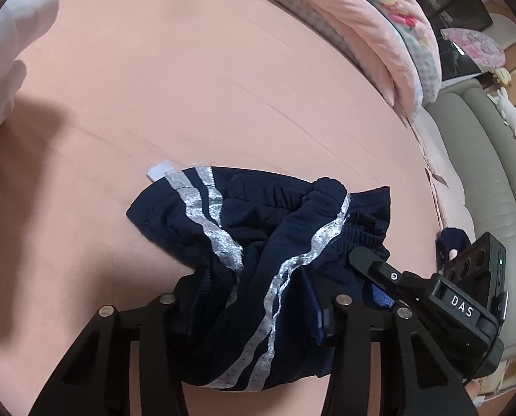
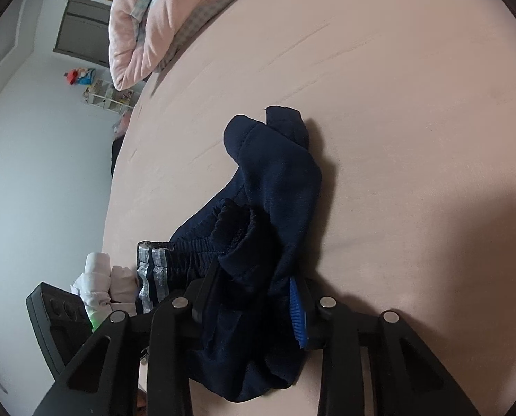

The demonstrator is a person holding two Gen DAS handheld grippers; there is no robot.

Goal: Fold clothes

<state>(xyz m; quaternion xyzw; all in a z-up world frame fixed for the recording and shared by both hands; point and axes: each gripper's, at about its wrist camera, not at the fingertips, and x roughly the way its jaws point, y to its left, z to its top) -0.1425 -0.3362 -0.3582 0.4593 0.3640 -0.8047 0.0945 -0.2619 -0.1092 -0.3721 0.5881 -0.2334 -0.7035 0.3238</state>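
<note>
Navy shorts (image 1: pixel 258 215) with silver side stripes lie crumpled on the pink bed sheet (image 1: pixel 188 86). In the left wrist view my left gripper (image 1: pixel 258 305) is shut on the near bunched part of the shorts, and cloth fills the gap between its fingers. The elastic waistband runs to the right, where a finger of the right gripper (image 1: pixel 368 267) reaches into the fabric. In the right wrist view my right gripper (image 2: pixel 254 305) is shut on a fold of the shorts (image 2: pixel 275 173), with a blue pad showing against the cloth. One leg stretches away over the sheet.
A rolled pink quilt (image 1: pixel 379 34) lies along the far side of the bed. A grey padded edge (image 1: pixel 483 173) with a plush toy (image 1: pixel 510 114) borders the right. A white-gloved hand (image 2: pixel 98 277) holds the left gripper. A grey cabinet (image 2: pixel 81 27) stands by the wall.
</note>
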